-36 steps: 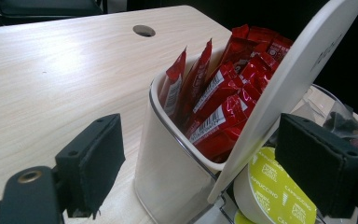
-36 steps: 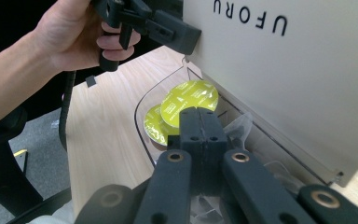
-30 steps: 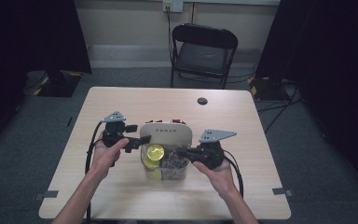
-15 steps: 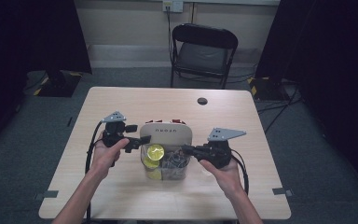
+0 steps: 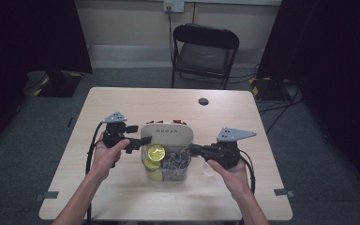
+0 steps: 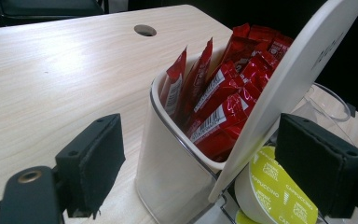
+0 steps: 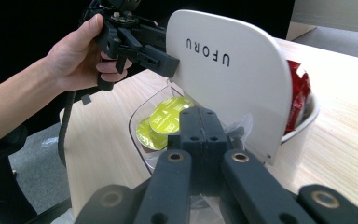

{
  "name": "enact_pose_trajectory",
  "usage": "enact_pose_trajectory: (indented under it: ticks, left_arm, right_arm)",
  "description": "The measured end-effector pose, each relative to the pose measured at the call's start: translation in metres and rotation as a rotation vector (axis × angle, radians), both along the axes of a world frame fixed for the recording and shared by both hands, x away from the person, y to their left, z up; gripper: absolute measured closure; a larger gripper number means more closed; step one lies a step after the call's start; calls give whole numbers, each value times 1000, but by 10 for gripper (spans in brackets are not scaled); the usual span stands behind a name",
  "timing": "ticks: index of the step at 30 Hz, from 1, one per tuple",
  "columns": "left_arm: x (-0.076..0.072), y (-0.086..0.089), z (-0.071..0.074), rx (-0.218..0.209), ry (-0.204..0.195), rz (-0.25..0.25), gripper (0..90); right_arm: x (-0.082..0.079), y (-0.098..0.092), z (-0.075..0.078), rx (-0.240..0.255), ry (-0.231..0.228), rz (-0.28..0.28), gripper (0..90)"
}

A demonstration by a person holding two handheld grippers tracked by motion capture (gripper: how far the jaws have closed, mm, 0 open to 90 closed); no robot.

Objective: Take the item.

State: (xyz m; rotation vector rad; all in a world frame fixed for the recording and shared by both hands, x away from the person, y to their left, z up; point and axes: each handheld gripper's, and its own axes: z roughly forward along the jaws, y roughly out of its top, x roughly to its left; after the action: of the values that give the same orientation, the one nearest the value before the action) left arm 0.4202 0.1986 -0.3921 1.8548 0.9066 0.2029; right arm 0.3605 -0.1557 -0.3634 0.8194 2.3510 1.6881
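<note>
Two black jaws pressed flat together, rising from the bottom edge, no gap between the pads, nothing visibly caught between them: right gripper (image 7: pixel 199 122). Directly beyond the tips, a clear container (image 7: pixel 142 122) with yellow-green capsules (image 7: pixel 167 116) lying inside, one just left of the tips, another lower left. Right of and above the jaws, a white lid (image 7: pixel 235 79) standing tilted, lettered UFORU upside down. Past the lid's right edge, red sachets (image 7: pixel 298 95) in a white-rimmed compartment. Upper left, well beyond the jaws, a hand (image 7: pixel 77 56) around the left gripper (image 7: pixel 161 63), its front end touching the lid's left edge. Light wooden table (image 7: pixel 345 140) underneath.
</note>
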Motion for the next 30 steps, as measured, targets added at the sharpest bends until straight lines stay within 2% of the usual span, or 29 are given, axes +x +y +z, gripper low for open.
enact_pose_trajectory:
  ticks: [11, 30]
  left_arm:
    - [0, 1, 0, 2, -2, -2, 155]
    - [0, 1, 0, 3, -1, -2, 154]
  right_arm:
    - [-2, -14, 3, 17, -5, -25, 900]
    - [-1, -40, -5, 0, 6, -101, 900]
